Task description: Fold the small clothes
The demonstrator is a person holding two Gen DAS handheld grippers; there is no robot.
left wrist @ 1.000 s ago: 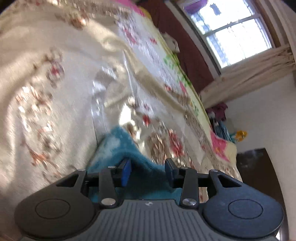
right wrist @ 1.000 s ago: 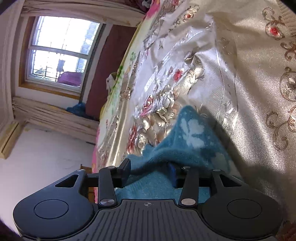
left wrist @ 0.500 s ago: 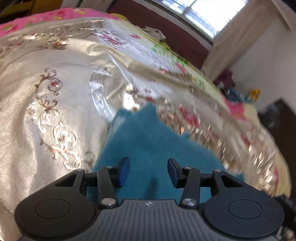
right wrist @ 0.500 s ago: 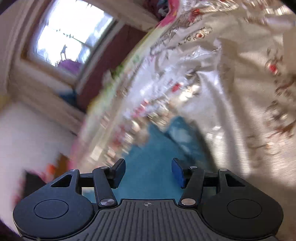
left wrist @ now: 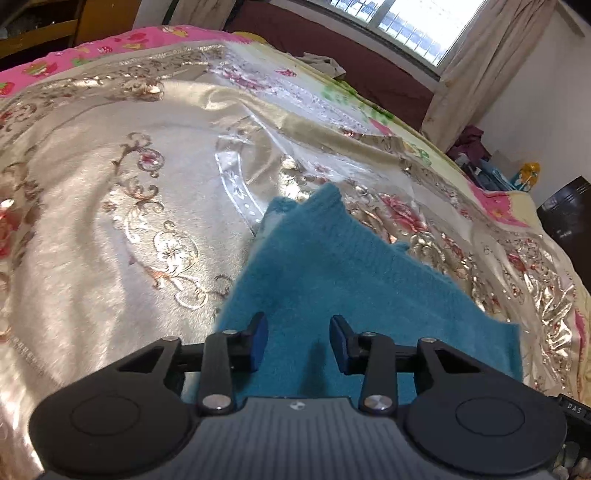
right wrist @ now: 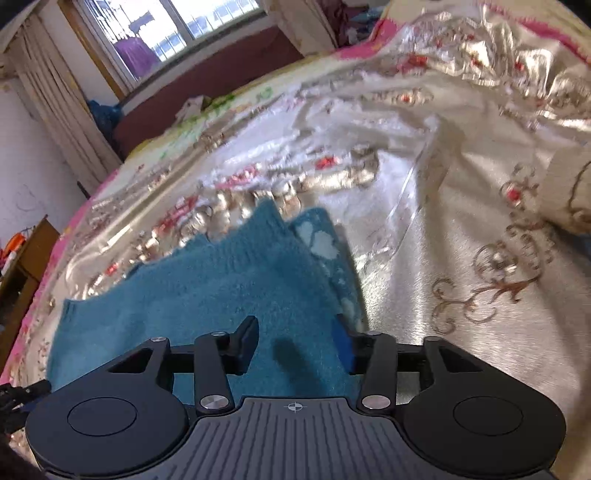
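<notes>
Closing, neither gripper, left (left wrist: 298, 341) nor right (right wrist: 299, 341), yet pinches the teal knit garment (left wrist: 332, 273) beneath; grab matching edges evenly.

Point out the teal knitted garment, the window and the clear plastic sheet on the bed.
teal knitted garment (left wrist: 332, 273), left wrist view, middle of its plain top layer.
window (right wrist: 184, 18), right wrist view, on the glass.
clear plastic sheet (left wrist: 236, 181), left wrist view, its curved edge.
</notes>
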